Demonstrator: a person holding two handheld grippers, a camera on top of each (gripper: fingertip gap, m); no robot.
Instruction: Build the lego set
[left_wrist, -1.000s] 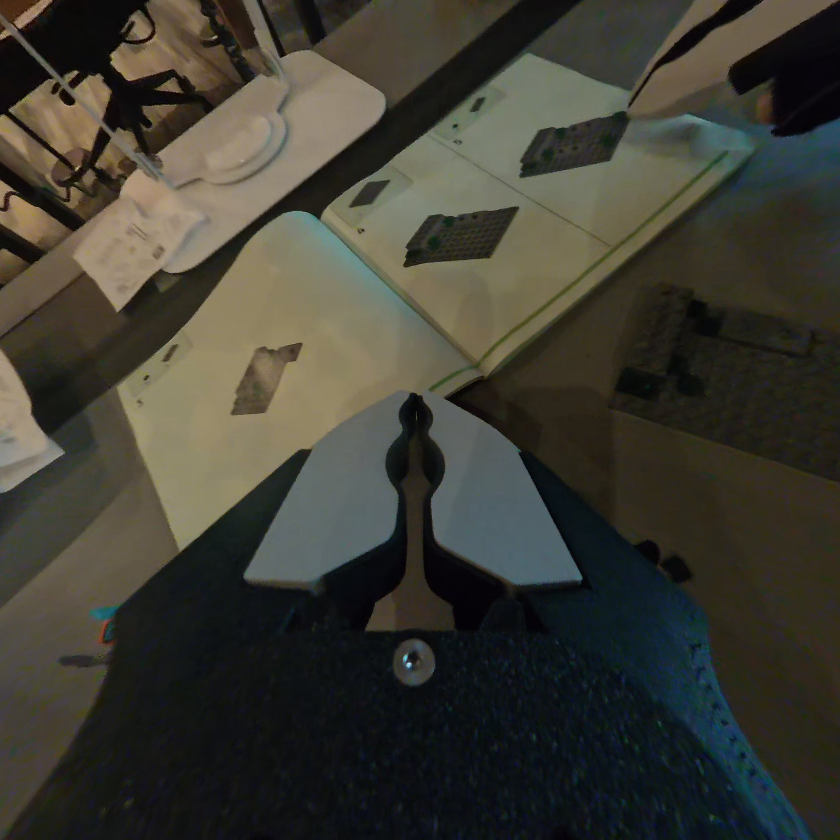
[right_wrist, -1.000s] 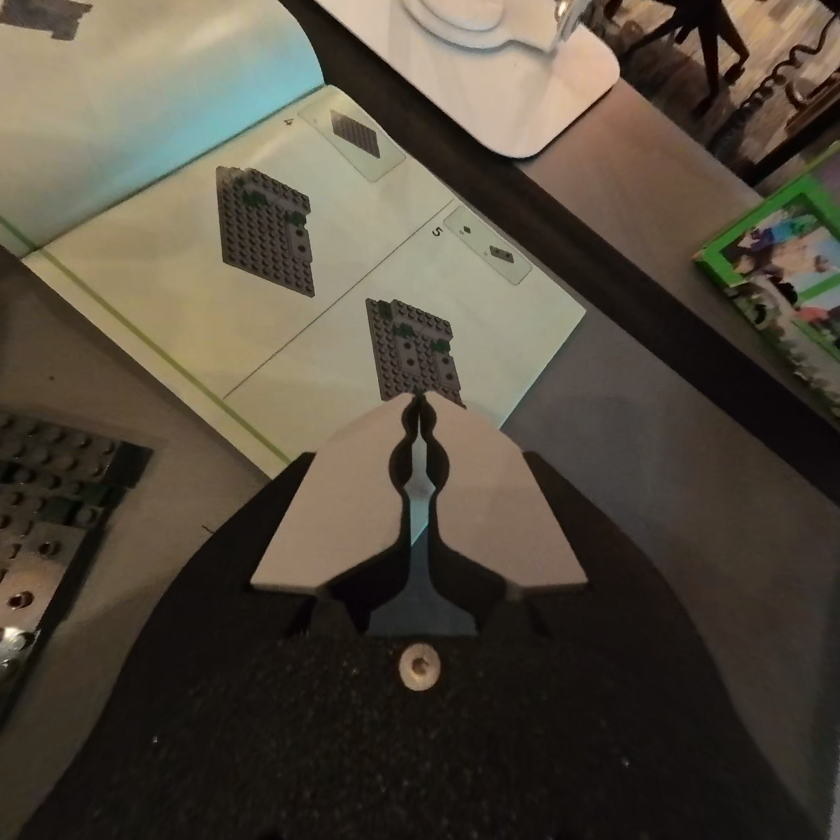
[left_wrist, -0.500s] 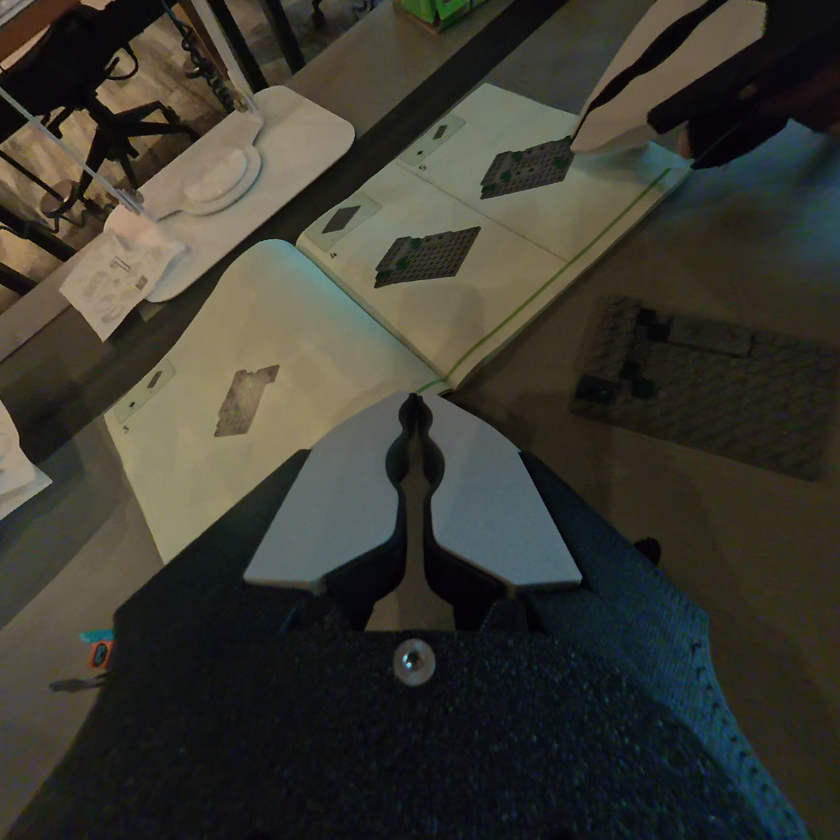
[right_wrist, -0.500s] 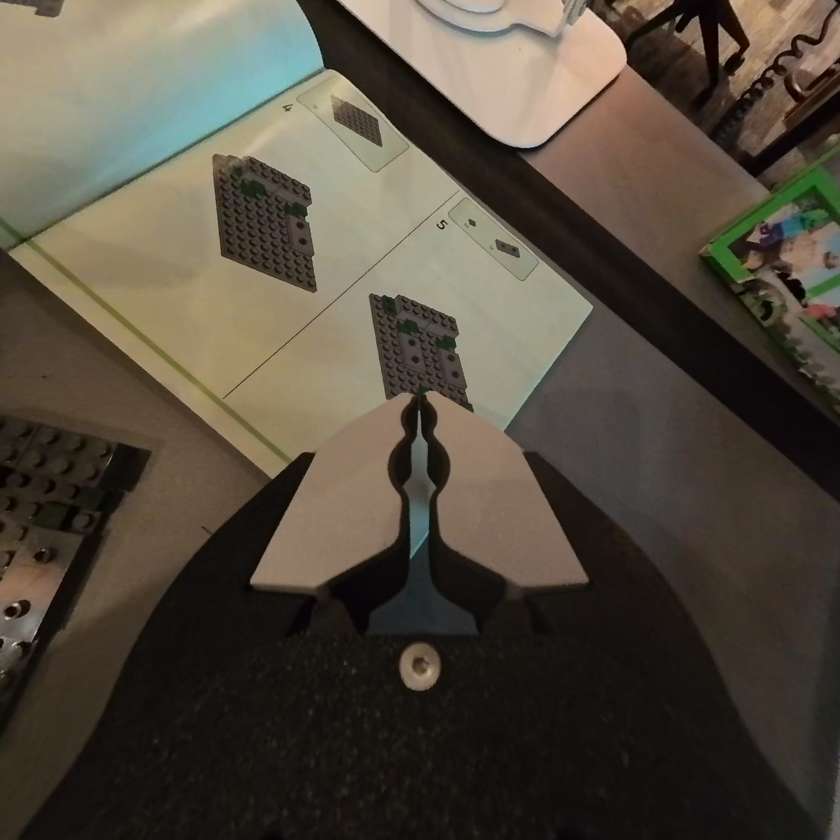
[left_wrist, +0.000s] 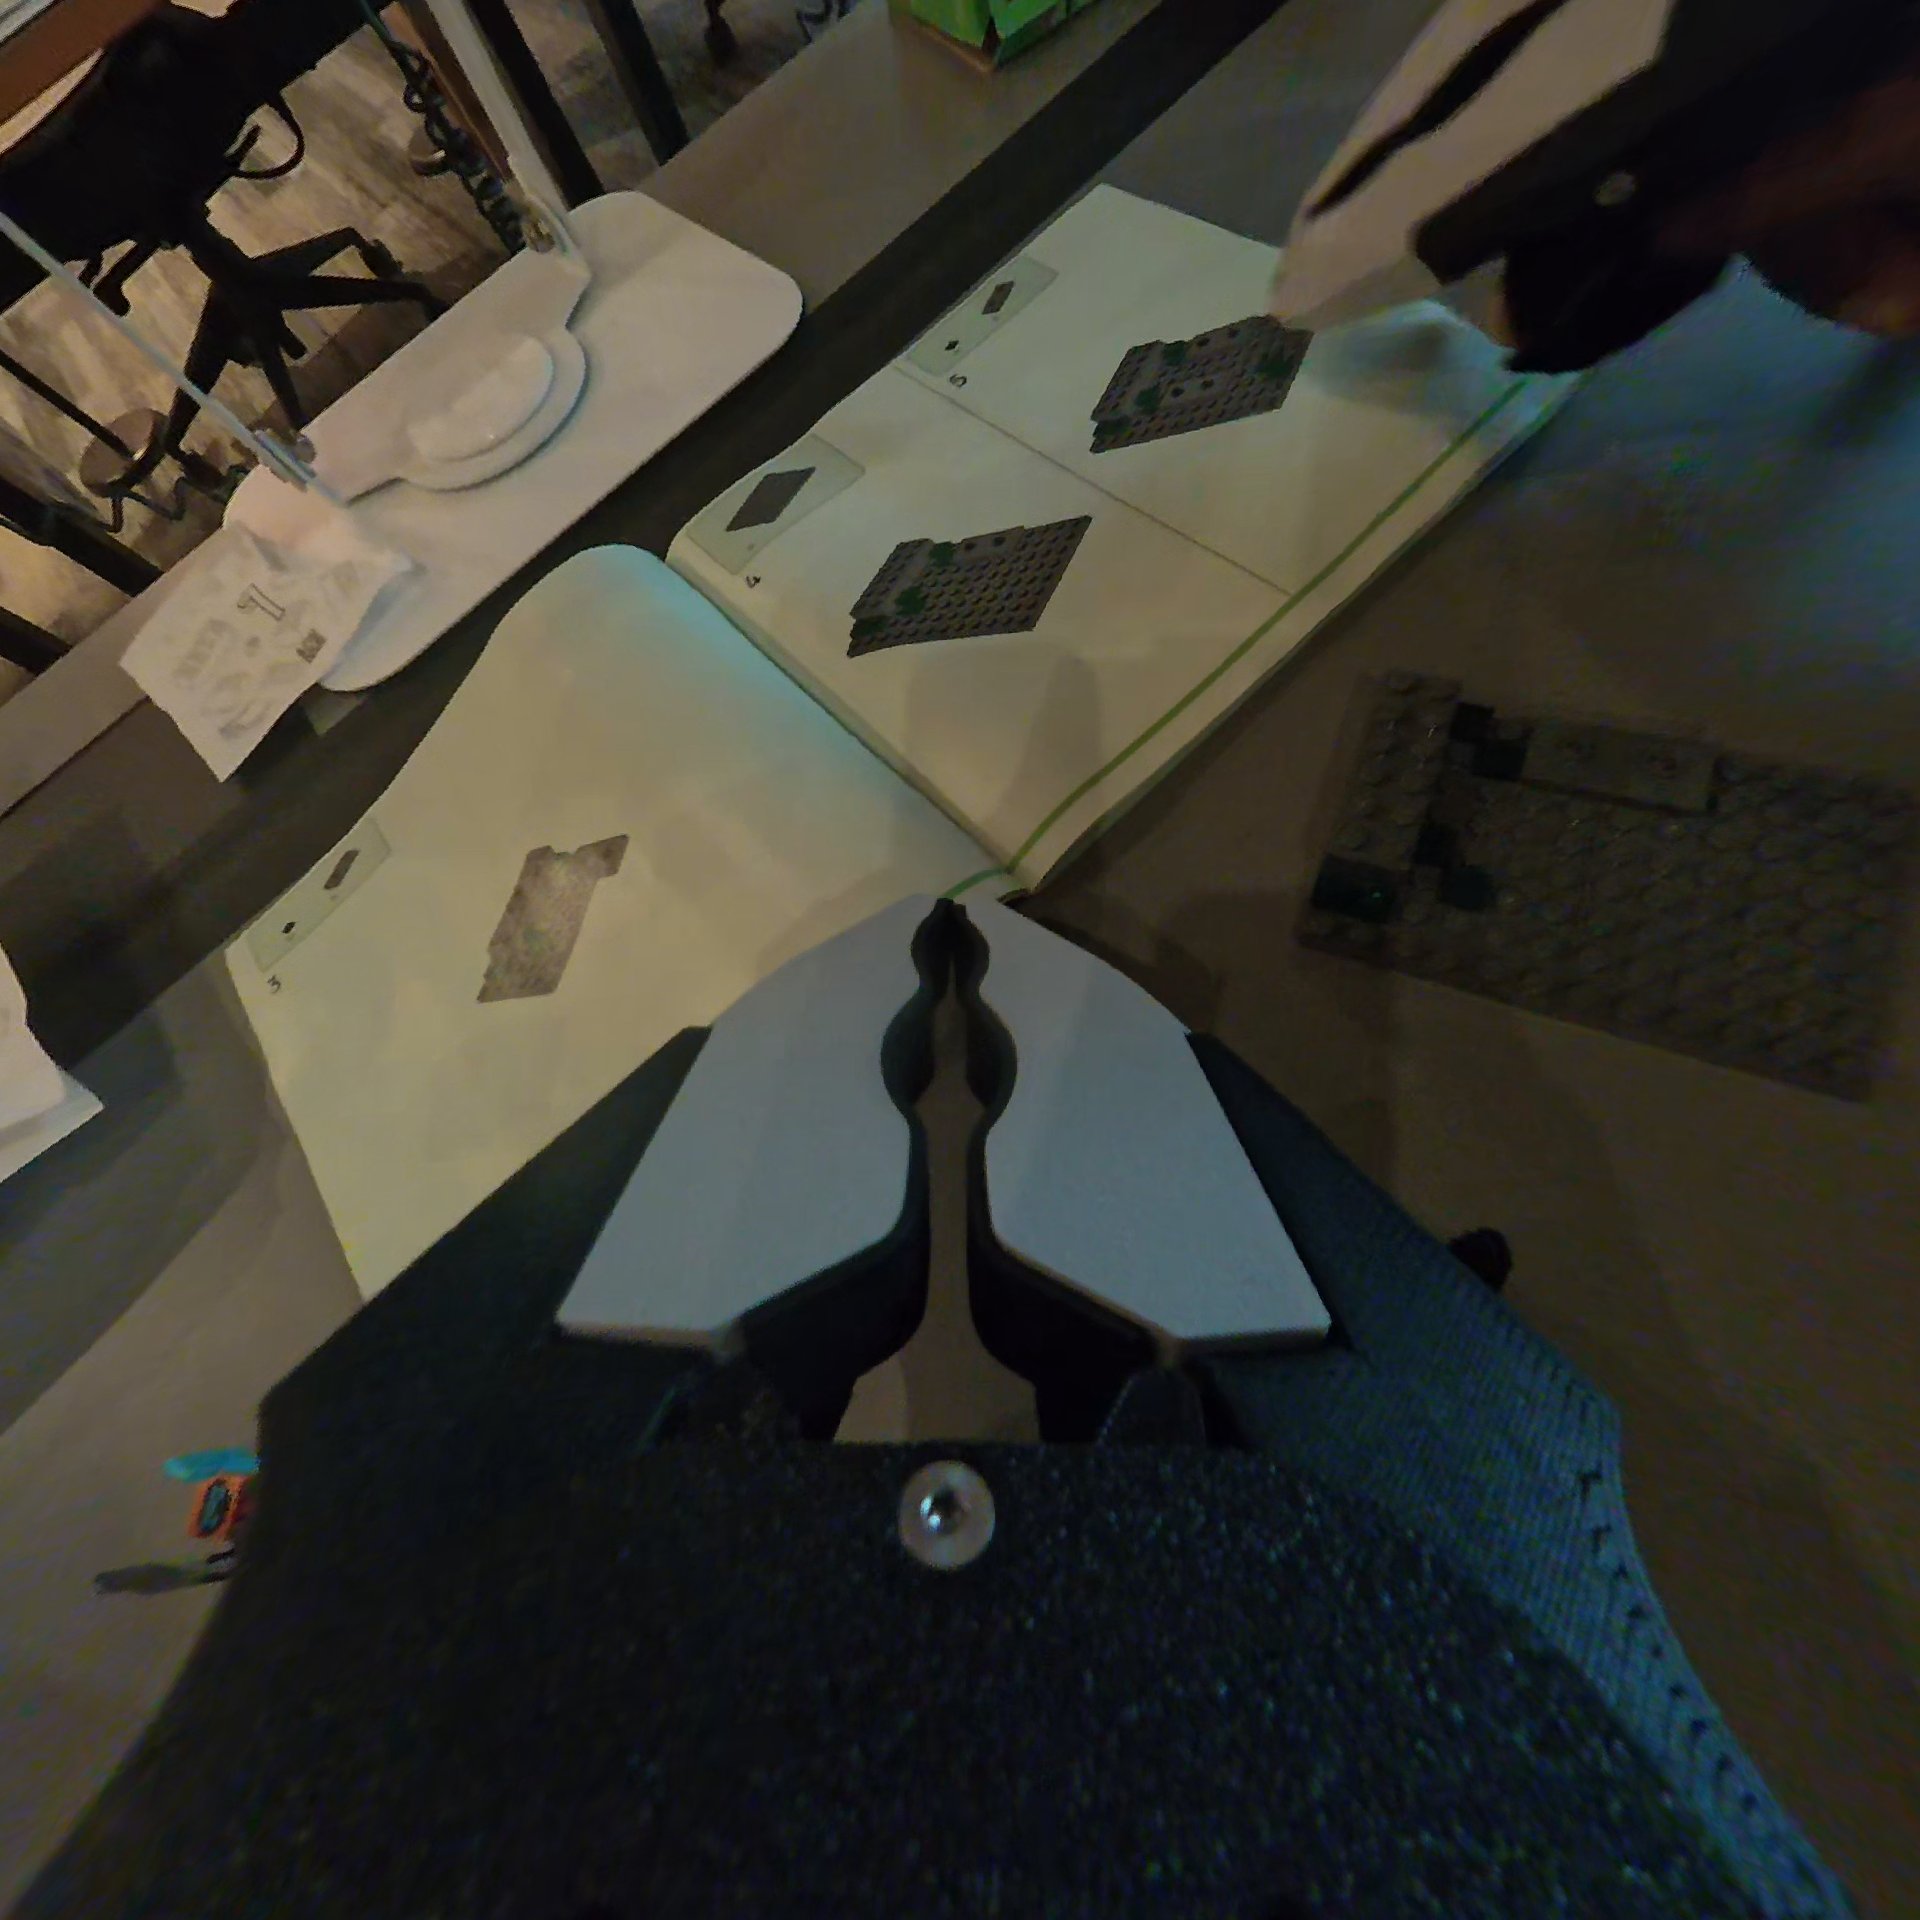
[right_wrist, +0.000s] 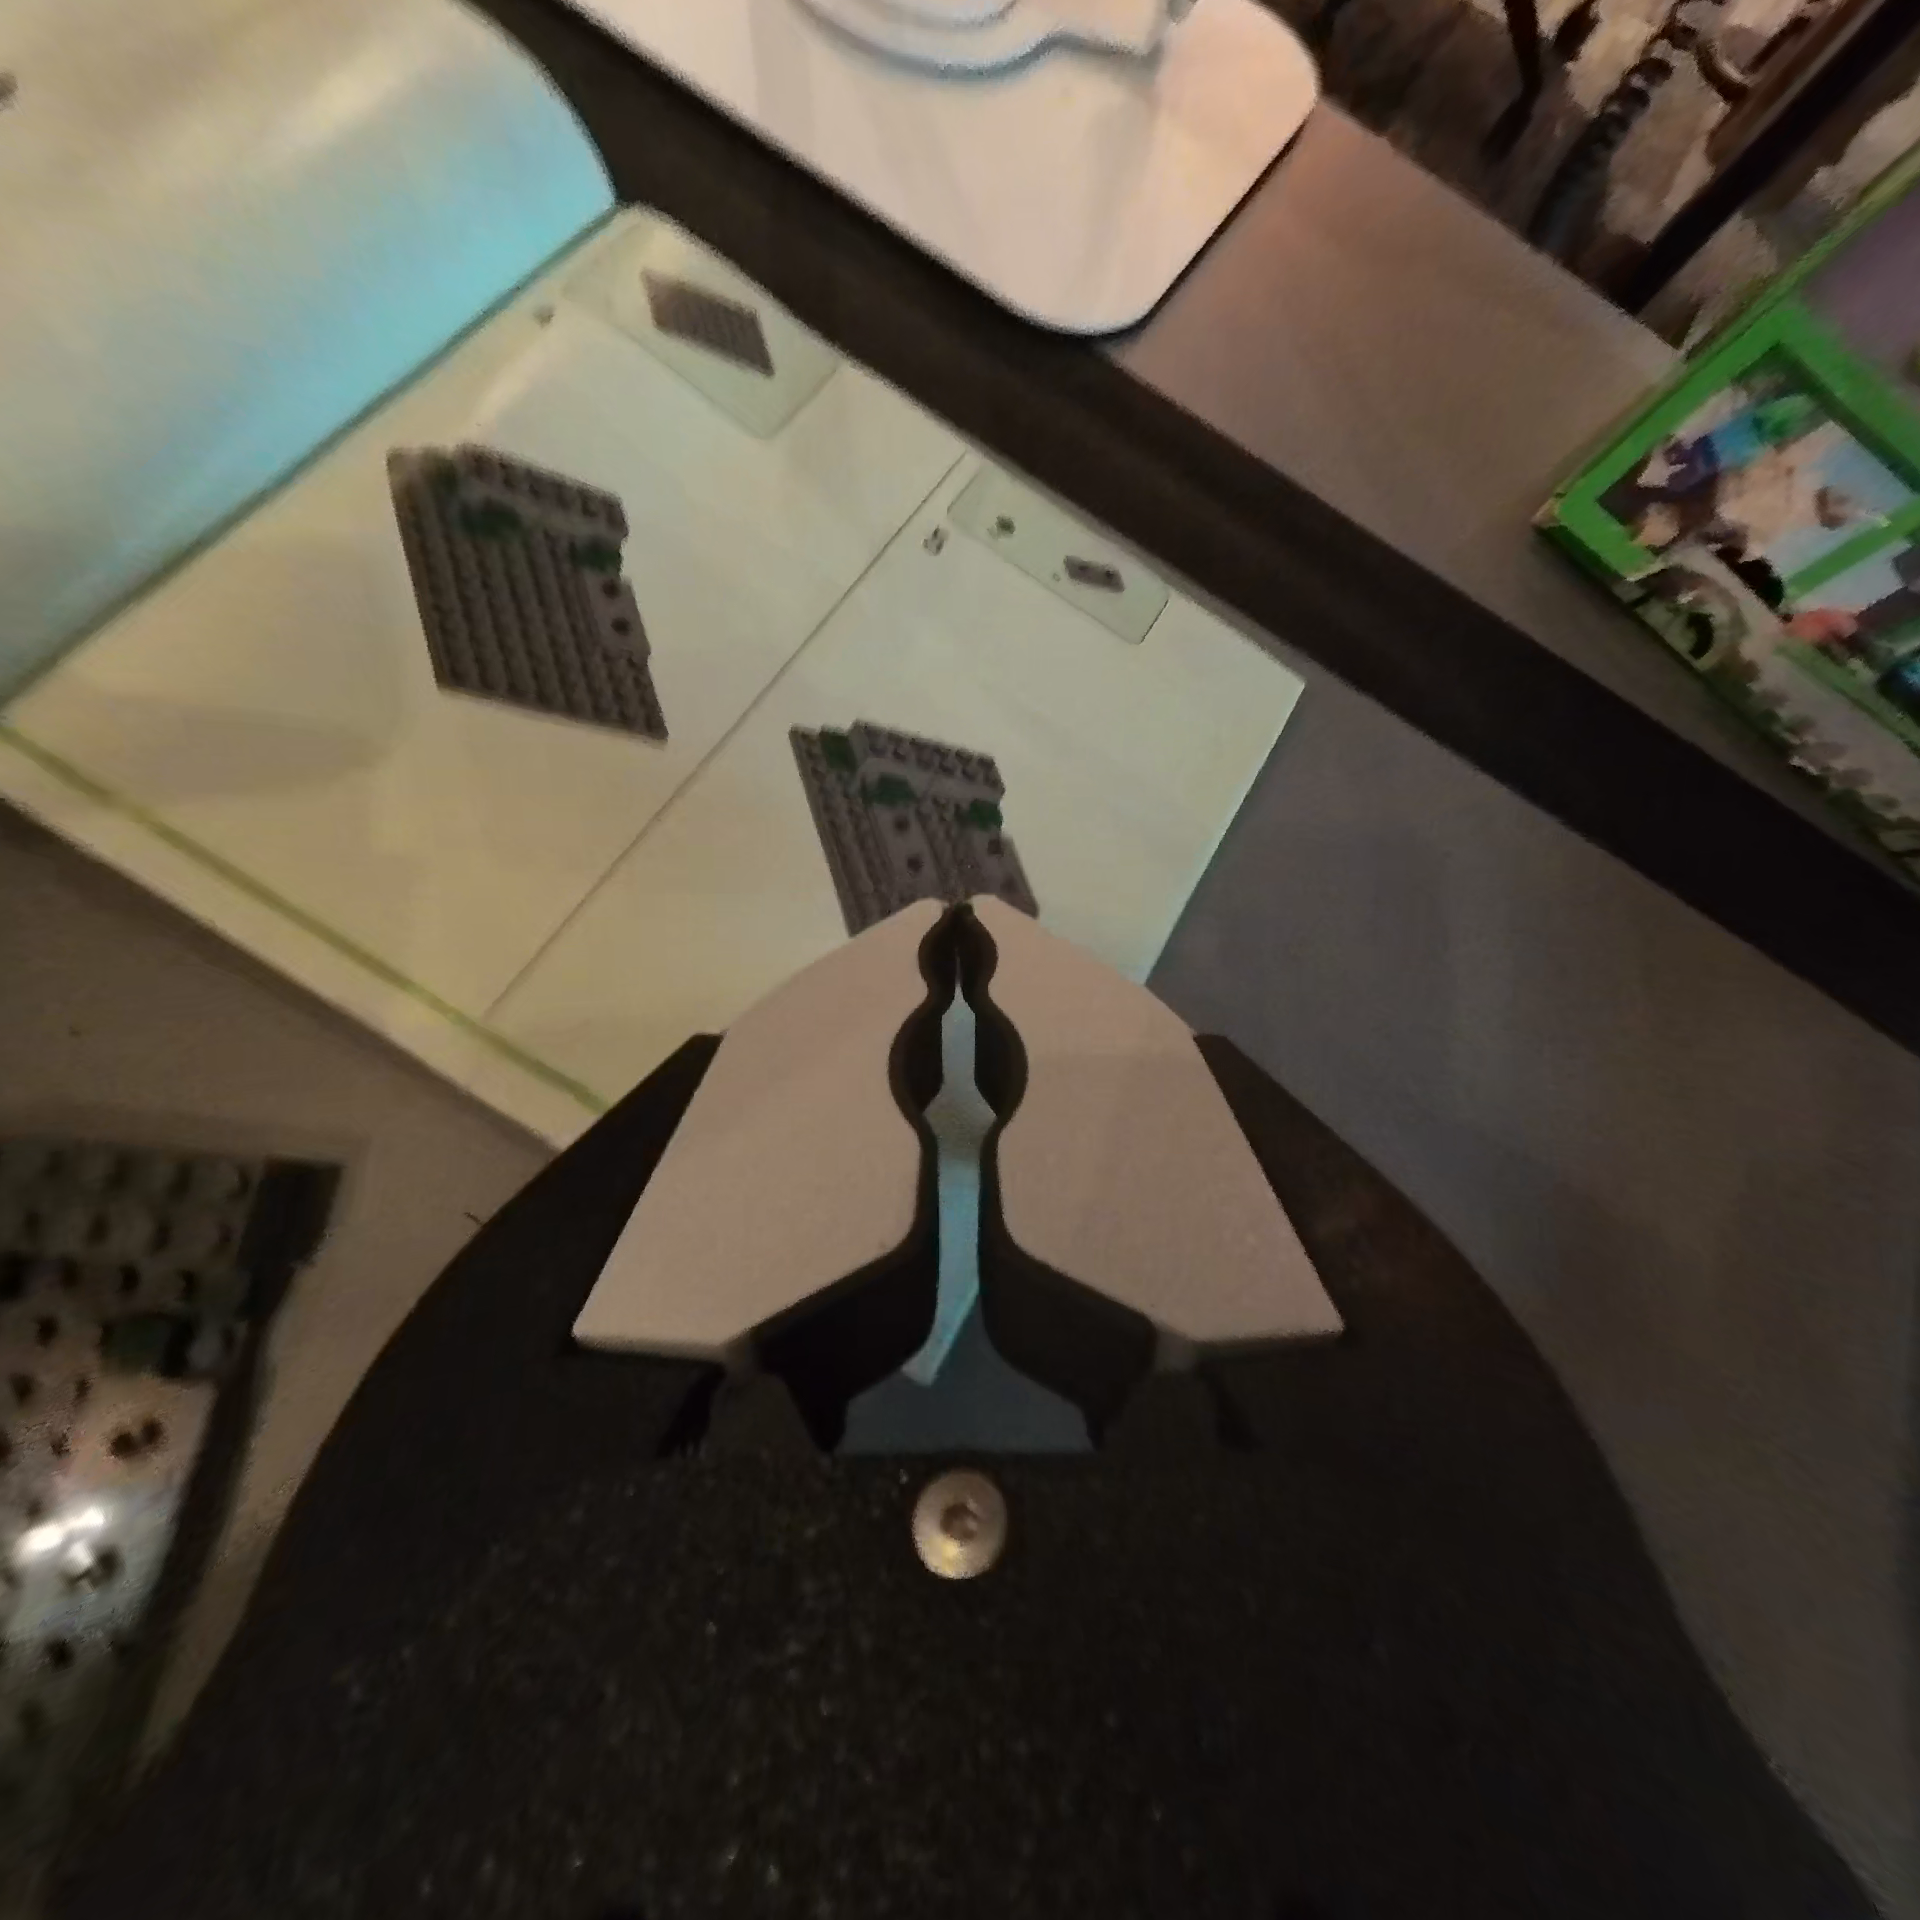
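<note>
An open instruction booklet (left_wrist: 665, 727) lies on the table, with drawn grey plates on its pages. A grey lego baseplate (left_wrist: 1621, 883) with dark green and grey bricks at its near-left corner lies right of the booklet. My left gripper (left_wrist: 948, 912) is shut and empty, its tips above the booklet's near corner. My right gripper (right_wrist: 958, 914) is shut and empty, its tips over the lower picture on the right page (right_wrist: 727, 665). It also shows at the top right of the left wrist view (left_wrist: 1351, 249). The baseplate shows at the left edge of the right wrist view (right_wrist: 114, 1340).
A white stand base (left_wrist: 582, 343) sits behind the booklet, with a printed paper sheet (left_wrist: 260, 644) beside it. A green lego box (right_wrist: 1787, 561) lies far right. A small blue and orange piece (left_wrist: 213, 1496) lies at the near left. Chairs stand beyond the table. Tip to tip, the grippers are about 20 centimeters apart.
My left gripper has pulled back and up, so booklet and baseplate look farther. My right gripper has moved nearer to the right page, over the lower picture. Both stay shut.
</note>
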